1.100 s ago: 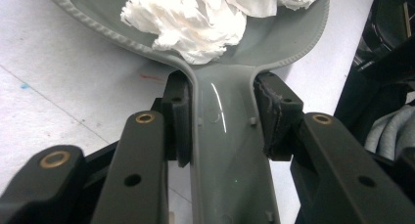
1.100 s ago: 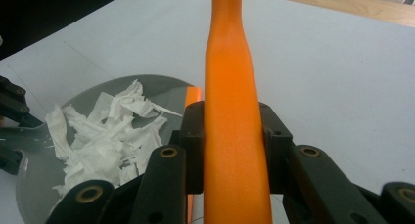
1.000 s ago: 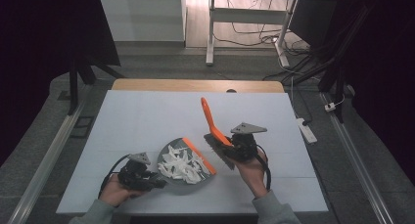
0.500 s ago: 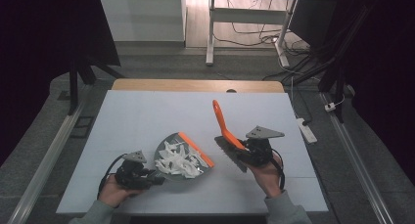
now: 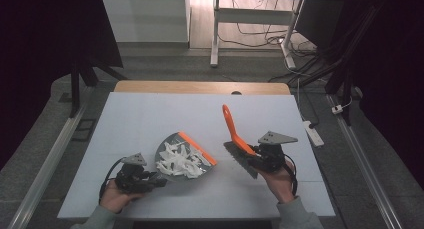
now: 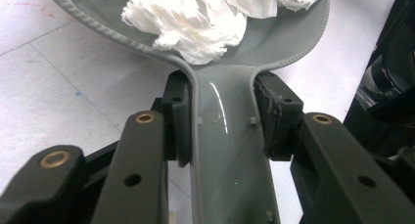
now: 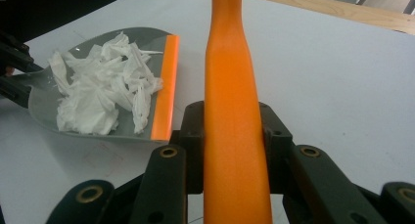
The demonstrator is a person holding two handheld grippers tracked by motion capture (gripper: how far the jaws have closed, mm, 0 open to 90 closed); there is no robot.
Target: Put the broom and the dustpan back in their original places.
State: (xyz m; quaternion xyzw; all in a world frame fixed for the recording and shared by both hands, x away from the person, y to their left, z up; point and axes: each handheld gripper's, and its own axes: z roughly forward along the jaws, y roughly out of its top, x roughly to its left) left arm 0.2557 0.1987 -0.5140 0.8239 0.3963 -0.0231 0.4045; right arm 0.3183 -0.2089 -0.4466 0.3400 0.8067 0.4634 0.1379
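A grey dustpan (image 5: 170, 149) with an orange lip (image 5: 197, 149) rests on the white table, piled with crumpled white paper scraps (image 5: 177, 162). My left gripper (image 5: 150, 181) is shut on the dustpan's handle (image 6: 227, 150), its pads (image 6: 178, 119) pressing both sides, and the paper scraps (image 6: 205, 18) lie just beyond. My right gripper (image 5: 257, 156) is shut on an orange-handled brush (image 5: 234, 131), held to the right of the pan with its dark bristles (image 5: 240, 161) near the table. In the right gripper view the brush handle (image 7: 235, 136) runs between the jaws and the dustpan (image 7: 44, 101) lies to the left.
The white table (image 5: 150, 119) has a wooden strip along its far edge (image 5: 200, 87). A white power strip (image 5: 314, 133) lies on the floor by the table's right side. A desk frame (image 5: 215, 34) and cables stand beyond.
My right gripper carried the brush to the right, away from the dustpan. The dustpan with the paper in it stayed in my left gripper, turning slightly.
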